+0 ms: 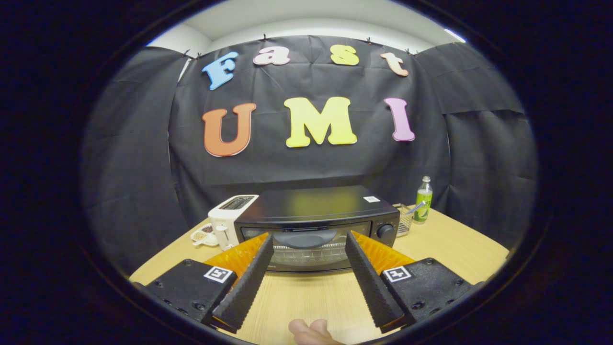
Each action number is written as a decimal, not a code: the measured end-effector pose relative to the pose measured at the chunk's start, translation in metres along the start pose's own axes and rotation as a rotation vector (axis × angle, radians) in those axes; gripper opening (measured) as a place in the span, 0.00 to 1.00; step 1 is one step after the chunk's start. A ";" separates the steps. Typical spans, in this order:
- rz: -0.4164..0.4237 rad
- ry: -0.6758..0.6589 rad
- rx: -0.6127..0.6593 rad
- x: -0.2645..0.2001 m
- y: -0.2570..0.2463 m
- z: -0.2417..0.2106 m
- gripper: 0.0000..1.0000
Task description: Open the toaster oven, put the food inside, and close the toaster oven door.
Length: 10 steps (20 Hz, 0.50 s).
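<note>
fingertips of a hand show nearest, low between the gripper fingers, which stand spread wide with nothing held. just ahead of them on the wooden table sits the black toaster oven, door shut. beside it a white toaster; beyond, a wire basket and green bottle.

Black toaster oven upright on the wooden table, door shut; just ahead of the fingers.
</note>
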State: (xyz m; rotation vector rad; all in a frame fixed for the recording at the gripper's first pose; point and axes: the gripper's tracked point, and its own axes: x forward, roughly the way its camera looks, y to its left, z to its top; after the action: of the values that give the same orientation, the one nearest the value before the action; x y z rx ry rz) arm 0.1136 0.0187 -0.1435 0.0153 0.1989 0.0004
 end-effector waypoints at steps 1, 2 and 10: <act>-0.010 -0.010 -0.003 -0.009 -0.003 0.010 0.99; -0.026 -0.022 -0.003 -0.021 -0.006 0.021 0.99; -0.064 -0.176 0.041 -0.122 -0.028 0.114 0.98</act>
State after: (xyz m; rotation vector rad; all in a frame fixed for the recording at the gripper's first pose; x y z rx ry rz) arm 0.0163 -0.0116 -0.0083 0.0501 0.0235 -0.0686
